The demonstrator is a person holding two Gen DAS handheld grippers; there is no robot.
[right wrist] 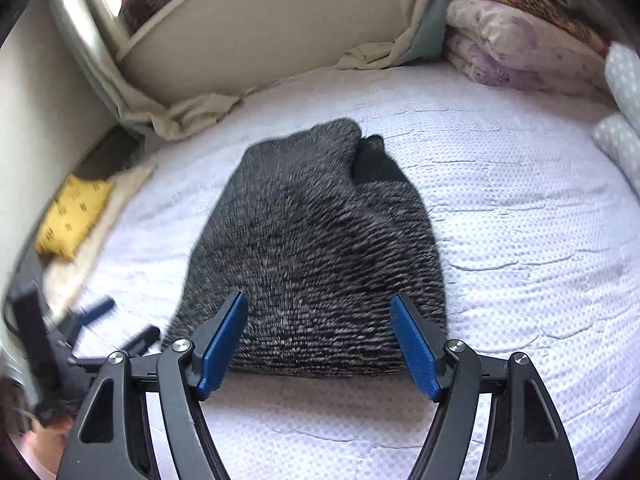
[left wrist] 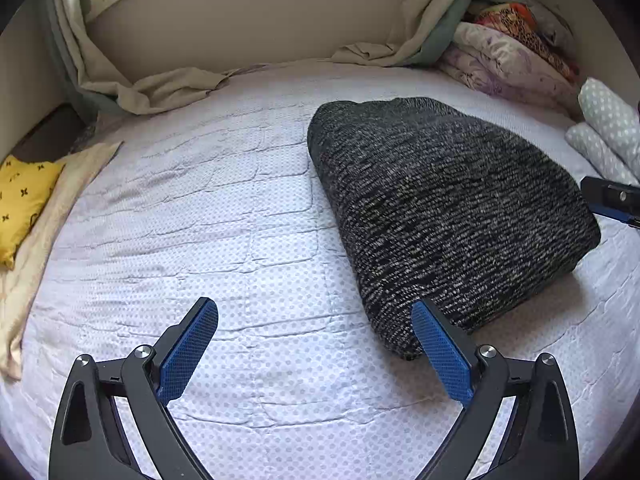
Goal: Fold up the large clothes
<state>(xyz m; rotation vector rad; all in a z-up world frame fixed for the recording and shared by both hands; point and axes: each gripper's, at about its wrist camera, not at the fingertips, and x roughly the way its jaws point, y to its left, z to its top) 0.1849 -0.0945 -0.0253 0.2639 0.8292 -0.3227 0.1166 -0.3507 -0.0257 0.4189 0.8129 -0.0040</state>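
Note:
A dark grey and white knitted garment (left wrist: 444,208) lies folded into a thick bundle on the white dotted bed sheet (left wrist: 224,216). My left gripper (left wrist: 316,312) is open above the sheet, just left of the bundle's near corner, and its right blue pad (left wrist: 440,352) is close to that corner with nothing between the pads. In the right wrist view the same knitted garment (right wrist: 312,248) lies straight ahead. My right gripper (right wrist: 318,308) is open above its near edge and holds nothing. The left gripper (right wrist: 108,320) shows blurred at the lower left there.
A yellow patterned pillow (left wrist: 24,196) lies on a cream cloth (left wrist: 48,240) at the bed's left edge. Stacked floral bedding (left wrist: 512,56) and dotted pillows (left wrist: 608,128) fill the far right corner. A beige curtain (left wrist: 168,88) drapes along the wall behind the bed.

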